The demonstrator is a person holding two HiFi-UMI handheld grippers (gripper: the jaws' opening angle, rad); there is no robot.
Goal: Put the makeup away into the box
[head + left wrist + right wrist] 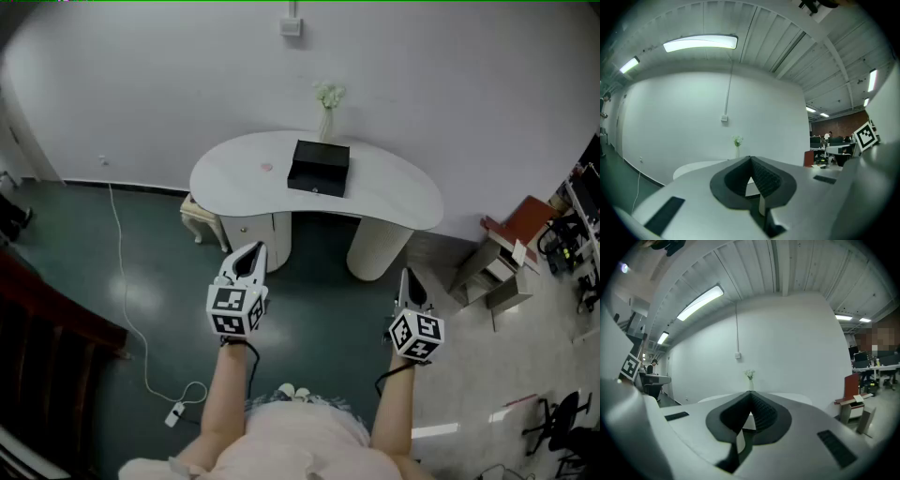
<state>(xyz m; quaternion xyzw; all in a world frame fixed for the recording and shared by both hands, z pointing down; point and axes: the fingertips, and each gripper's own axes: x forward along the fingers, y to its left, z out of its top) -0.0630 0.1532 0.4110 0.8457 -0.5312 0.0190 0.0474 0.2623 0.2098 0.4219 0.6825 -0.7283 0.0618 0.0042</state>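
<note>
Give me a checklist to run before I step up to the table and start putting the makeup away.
1. Left gripper empty, jaws together: ok.
2. Right gripper empty, jaws together: ok.
3. Black box standing on the white table: ok.
4. Box open and ready to fill: cannot tell from here.
5. Makeup found: cannot tell; only a small pink item shows on the tabletop, left of the box.
6. Table in reach: not ok; both grippers hang over the floor, short of the table's near edge.
</note>
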